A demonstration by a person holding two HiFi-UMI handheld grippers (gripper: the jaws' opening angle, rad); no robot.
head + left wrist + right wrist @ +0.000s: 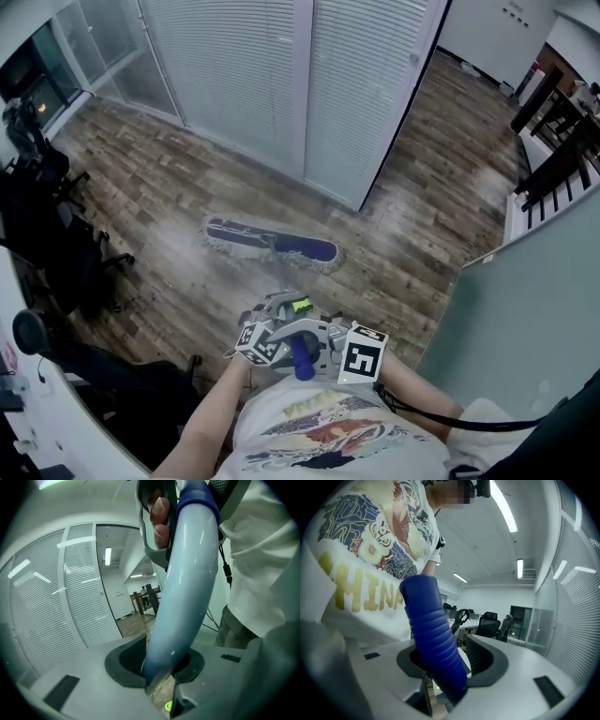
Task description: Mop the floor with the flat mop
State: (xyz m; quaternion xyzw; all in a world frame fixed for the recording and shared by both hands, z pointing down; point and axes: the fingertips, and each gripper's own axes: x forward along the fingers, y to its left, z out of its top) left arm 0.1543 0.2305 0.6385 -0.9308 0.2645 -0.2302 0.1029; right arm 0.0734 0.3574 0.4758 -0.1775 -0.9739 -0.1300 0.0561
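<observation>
The flat mop (270, 244) lay with its dark blue head and pale fringe flat on the wood-plank floor (169, 187), in the middle of the head view, its long side running from left to right and dipping a little toward the right. Its thin handle (279, 277) rose from the middle of the head toward the lower centre of the frame, where both grippers met it close together in front of the person's printed white shirt (328, 431).

In the left gripper view, the left gripper (159, 667) was clamped on the handle. The pale blue tube filled the gap between its dark fingers (133, 656) and ran up through the centre to the top of the frame.

In the right gripper view, the right gripper (450, 667) had the dark blue ribbed grip (433, 634) at the handle's upper end between its fingers (483, 658). They stood apart, and a gap showed between the grip and the pad on the right of the frame. The grip leaned toward the upper left, against the shirt.

White blinds (244, 75) closed off the floor along the top of the head view. Black office chairs (56, 253) crowded the left edge, and a pale green partition (525, 309) filled the lower right.
</observation>
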